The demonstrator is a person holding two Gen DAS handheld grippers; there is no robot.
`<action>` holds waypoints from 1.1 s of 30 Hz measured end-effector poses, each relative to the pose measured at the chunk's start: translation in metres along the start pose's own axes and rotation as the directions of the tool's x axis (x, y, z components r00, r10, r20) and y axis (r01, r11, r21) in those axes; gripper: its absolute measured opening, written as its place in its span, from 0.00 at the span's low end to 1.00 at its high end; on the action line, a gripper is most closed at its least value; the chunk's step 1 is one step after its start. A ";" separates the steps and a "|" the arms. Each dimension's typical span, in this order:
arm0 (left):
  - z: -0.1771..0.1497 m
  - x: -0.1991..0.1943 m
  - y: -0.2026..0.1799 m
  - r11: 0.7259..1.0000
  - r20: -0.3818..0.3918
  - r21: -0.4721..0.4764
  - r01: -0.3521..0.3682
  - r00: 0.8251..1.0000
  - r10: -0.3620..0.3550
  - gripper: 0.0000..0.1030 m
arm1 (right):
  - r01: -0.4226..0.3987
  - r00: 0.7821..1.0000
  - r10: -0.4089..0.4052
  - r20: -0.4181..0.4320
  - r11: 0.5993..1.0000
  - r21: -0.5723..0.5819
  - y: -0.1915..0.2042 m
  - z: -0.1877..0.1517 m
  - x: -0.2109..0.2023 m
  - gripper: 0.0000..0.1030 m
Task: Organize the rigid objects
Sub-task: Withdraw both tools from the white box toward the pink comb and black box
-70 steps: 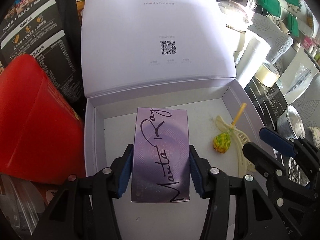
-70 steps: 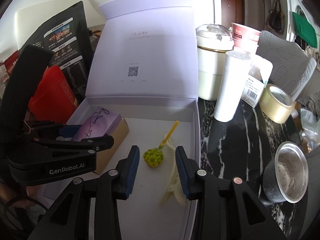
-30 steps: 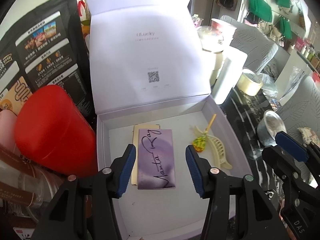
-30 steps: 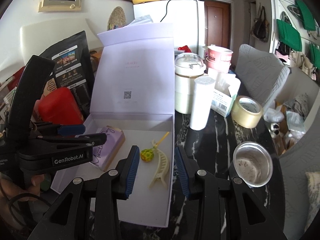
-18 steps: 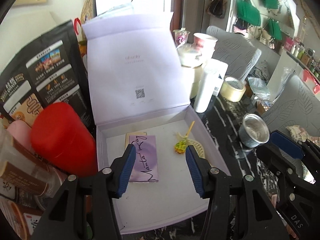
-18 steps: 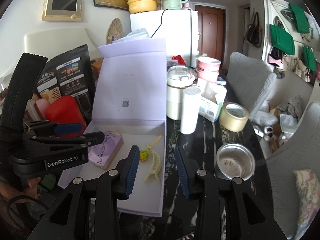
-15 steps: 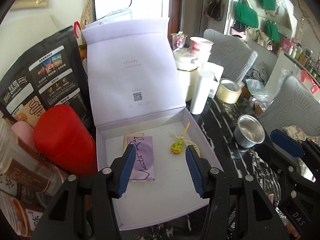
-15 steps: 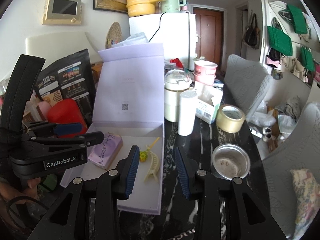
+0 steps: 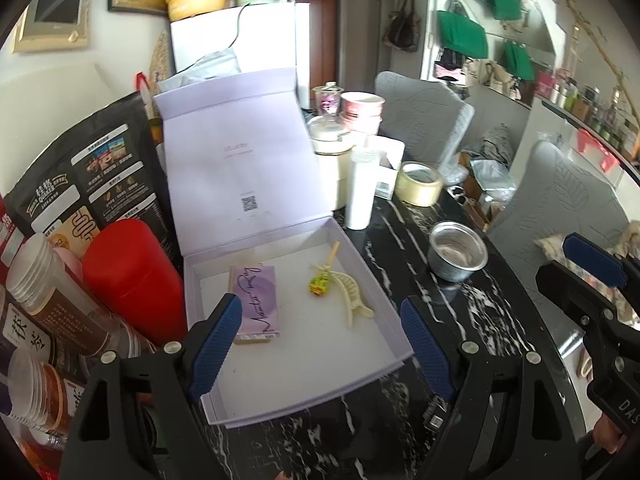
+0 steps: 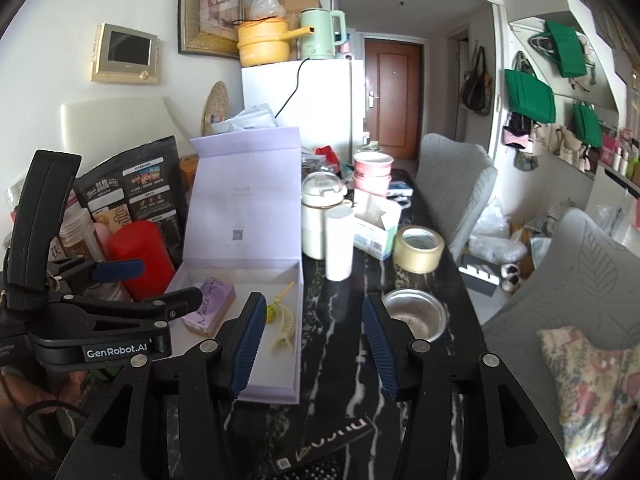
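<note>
the left gripper [image 9: 322, 344] is held above the near edge of the lavender box [image 9: 384, 292], its jaws spread wide with nothing between them. the right gripper [image 10: 314, 342] is likewise spread wide and empty, positioned over the black marble table [image 10: 340, 304] just right of the box. inside the box, a purple card box [image 9: 258, 304] is seen at the left, with a lollipop [image 9: 319, 283] and a cream hair claw [image 9: 352, 300] lying together at the right. the box floor is shown fully only in the left wrist view. the steel bowl [image 10: 414, 314] and tape roll [image 10: 418, 249] are seen in both views; the fridge-top pot and kettle are seen complete in the right wrist view only.
</note>
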State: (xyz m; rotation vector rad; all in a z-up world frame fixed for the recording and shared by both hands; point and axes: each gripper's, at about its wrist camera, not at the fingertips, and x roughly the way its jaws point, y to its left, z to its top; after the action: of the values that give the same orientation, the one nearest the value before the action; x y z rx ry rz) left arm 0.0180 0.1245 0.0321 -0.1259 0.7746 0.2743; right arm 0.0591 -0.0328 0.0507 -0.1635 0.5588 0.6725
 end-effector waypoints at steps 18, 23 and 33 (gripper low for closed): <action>-0.041 -0.036 -0.062 0.983 0.010 0.132 0.124 0.992 -0.127 0.80 | 0.082 0.997 -0.083 0.004 0.996 0.042 -0.027 -0.045 -0.074 0.64; -0.056 -0.033 -0.075 0.976 -0.019 0.171 0.138 0.990 -0.136 0.80 | 0.112 0.994 -0.111 -0.008 0.992 0.065 -0.036 -0.063 -0.086 0.64; -0.079 -0.015 -0.085 0.966 -0.083 0.183 0.182 0.982 -0.170 0.80 | 0.142 0.990 -0.140 -0.032 0.984 0.104 -0.049 -0.095 -0.095 0.64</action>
State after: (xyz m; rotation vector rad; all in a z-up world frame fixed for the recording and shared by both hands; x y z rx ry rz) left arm -0.0210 0.0235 -0.0124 -0.0231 0.8461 0.0263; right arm -0.0118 -0.1528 0.0205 -0.1107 0.5998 0.5022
